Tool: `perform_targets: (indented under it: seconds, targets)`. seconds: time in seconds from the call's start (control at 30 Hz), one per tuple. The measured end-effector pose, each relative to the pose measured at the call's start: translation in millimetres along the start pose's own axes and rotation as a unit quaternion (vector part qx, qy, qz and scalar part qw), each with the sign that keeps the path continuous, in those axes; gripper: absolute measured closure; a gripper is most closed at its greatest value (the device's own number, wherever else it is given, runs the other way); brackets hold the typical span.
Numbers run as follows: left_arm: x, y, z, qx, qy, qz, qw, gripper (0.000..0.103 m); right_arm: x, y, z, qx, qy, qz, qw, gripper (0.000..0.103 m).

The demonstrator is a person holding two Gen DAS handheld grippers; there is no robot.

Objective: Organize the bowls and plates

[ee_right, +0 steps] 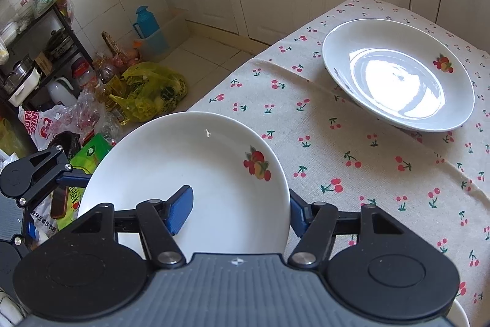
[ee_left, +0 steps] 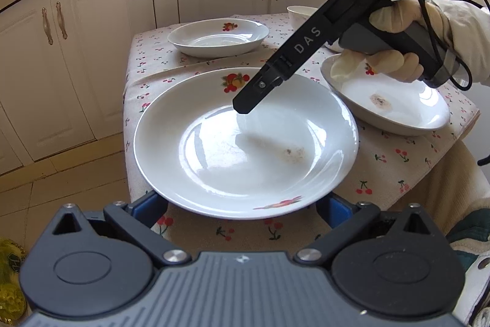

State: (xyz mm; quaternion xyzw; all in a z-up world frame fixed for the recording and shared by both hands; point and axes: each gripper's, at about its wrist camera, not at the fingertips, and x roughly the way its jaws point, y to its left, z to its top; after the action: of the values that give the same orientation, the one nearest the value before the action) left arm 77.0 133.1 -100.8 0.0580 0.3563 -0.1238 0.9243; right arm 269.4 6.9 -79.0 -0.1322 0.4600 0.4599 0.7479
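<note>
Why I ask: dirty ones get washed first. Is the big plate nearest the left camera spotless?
No, the plate has a brownish smudge near its middle in the left wrist view.

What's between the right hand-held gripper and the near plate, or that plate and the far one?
Nothing visible. The right hand-held gripper, open, straddles the near plate at its rim; only tablecloth lies toward the far plate.
</note>
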Motion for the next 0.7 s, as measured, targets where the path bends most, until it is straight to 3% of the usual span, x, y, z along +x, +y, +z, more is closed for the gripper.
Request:
perform_targets:
  seconds: [0.7]
  targets:
    - [44.4, 9.0, 34.9, 0.013, -0.019, -0.009, 0.9997, 0.001, 4.1, -44.7, 23.2, 0.026, -0.021, -0.062, 0.998, 0.033]
